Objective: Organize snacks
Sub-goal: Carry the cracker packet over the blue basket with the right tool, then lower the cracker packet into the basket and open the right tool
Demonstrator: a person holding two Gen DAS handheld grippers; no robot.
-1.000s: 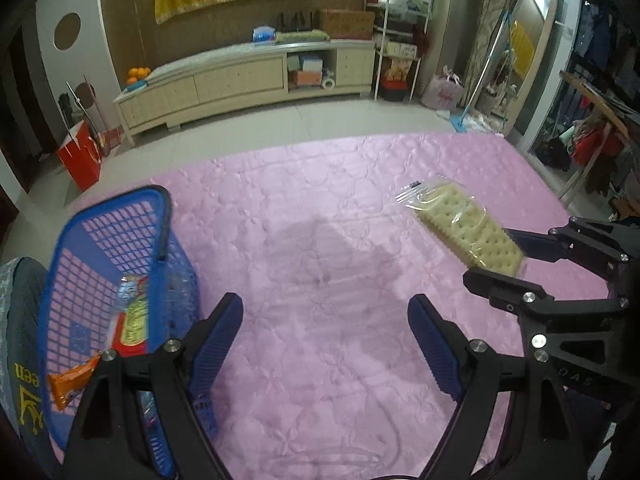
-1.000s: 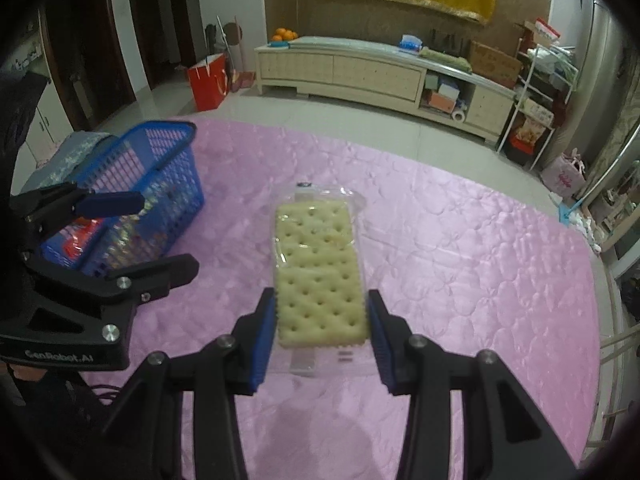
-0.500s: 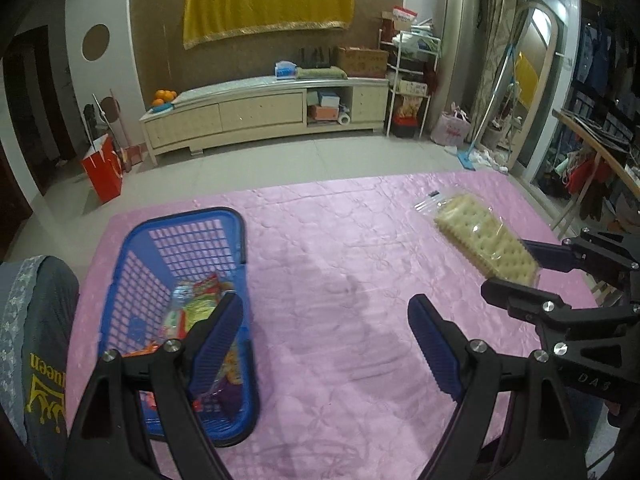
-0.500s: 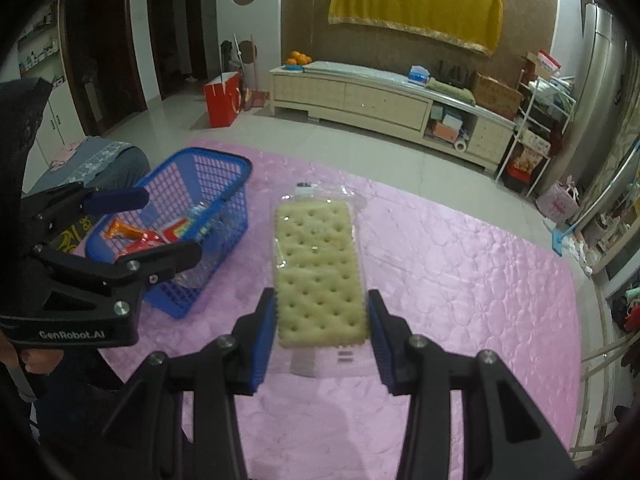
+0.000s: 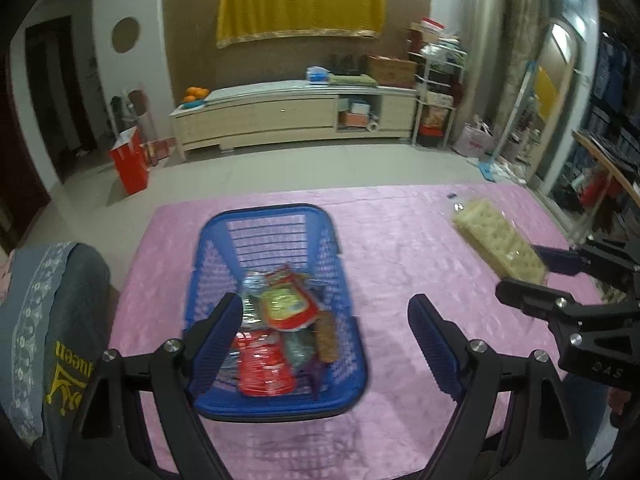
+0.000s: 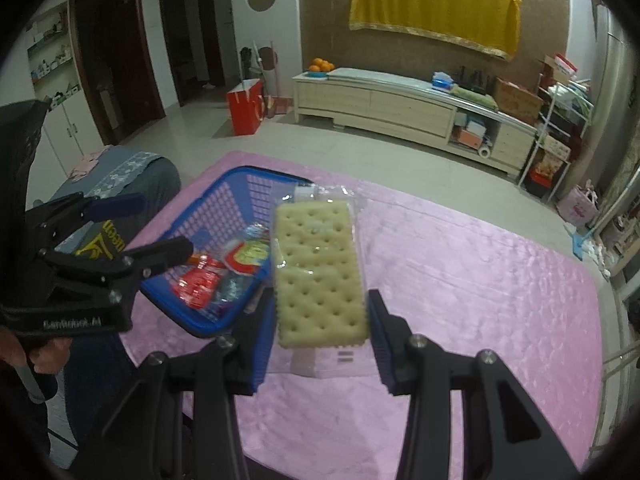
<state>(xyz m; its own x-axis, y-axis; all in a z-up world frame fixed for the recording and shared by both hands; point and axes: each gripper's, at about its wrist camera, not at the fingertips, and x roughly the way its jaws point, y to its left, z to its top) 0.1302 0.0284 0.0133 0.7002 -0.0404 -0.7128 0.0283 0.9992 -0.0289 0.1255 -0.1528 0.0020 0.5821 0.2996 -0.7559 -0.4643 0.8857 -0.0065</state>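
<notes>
My right gripper (image 6: 320, 316) is shut on a clear-wrapped cracker pack (image 6: 318, 272) and holds it in the air above the pink table, right of the basket. The pack also shows in the left wrist view (image 5: 498, 246), held by the right gripper (image 5: 532, 270). A blue plastic basket (image 5: 276, 400) sits on the table's left side with several snack packets (image 5: 280, 332) in it; it shows in the right wrist view too (image 6: 216, 216). My left gripper (image 5: 324, 344) is open and empty, above the basket's near end.
The pink quilted table cover (image 5: 400, 248) spans both views. A grey cushioned chair (image 5: 48, 320) stands at the table's left edge. Beyond are a tiled floor, a long cabinet (image 5: 296, 120) and a red bag (image 5: 130, 166).
Both grippers have risen and swung left. The basket has come to the middle of the left wrist view. The right gripper still holds the cracker pack, now closer to the basket.
</notes>
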